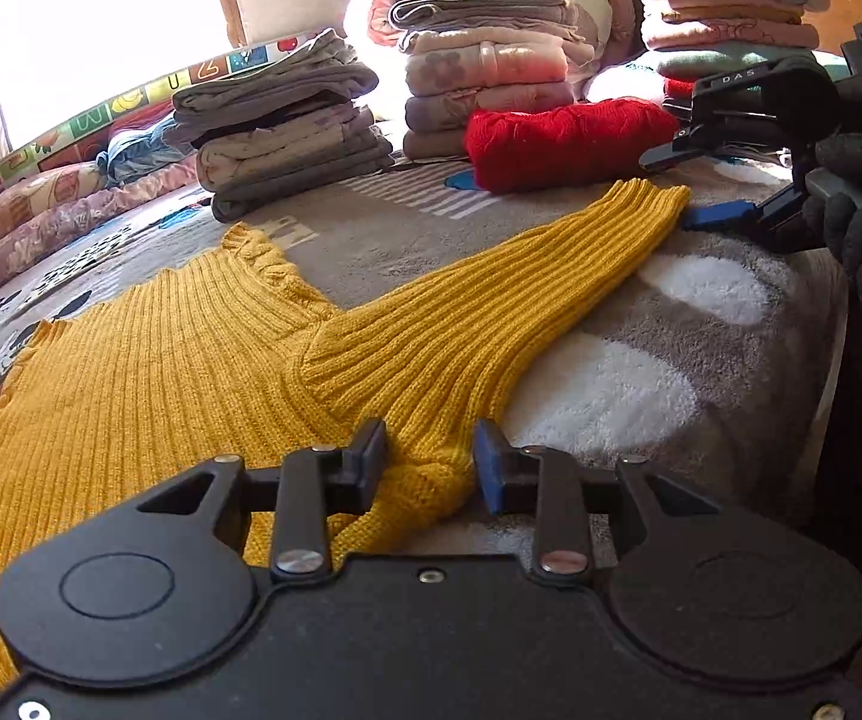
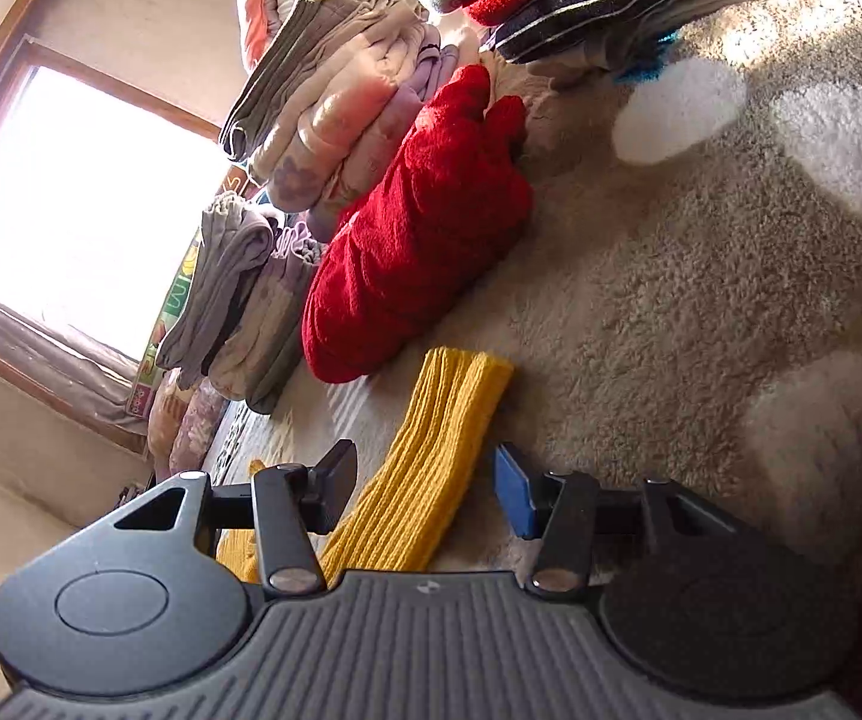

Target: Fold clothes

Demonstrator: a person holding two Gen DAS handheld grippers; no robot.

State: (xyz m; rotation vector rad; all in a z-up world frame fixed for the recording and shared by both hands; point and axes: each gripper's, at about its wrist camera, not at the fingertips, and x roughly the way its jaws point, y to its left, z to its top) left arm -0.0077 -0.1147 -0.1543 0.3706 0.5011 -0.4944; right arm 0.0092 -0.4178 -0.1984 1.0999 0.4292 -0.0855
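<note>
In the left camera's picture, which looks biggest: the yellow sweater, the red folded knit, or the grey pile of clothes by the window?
1. yellow sweater, though it lies nearest the camera.
2. and 3. grey pile and red folded knit look about alike; I would not rank them.

Right gripper (image 2: 425, 495) is seen with jaws spread, straddling the yellow ribbed sleeve (image 2: 431, 456), which lies flat on the fuzzy beige blanket (image 2: 670, 300). No pad contact is visible. A folded red sweater (image 2: 419, 240) sits just beyond the cuff, backed by stacks of folded clothes (image 2: 323, 120).
</note>
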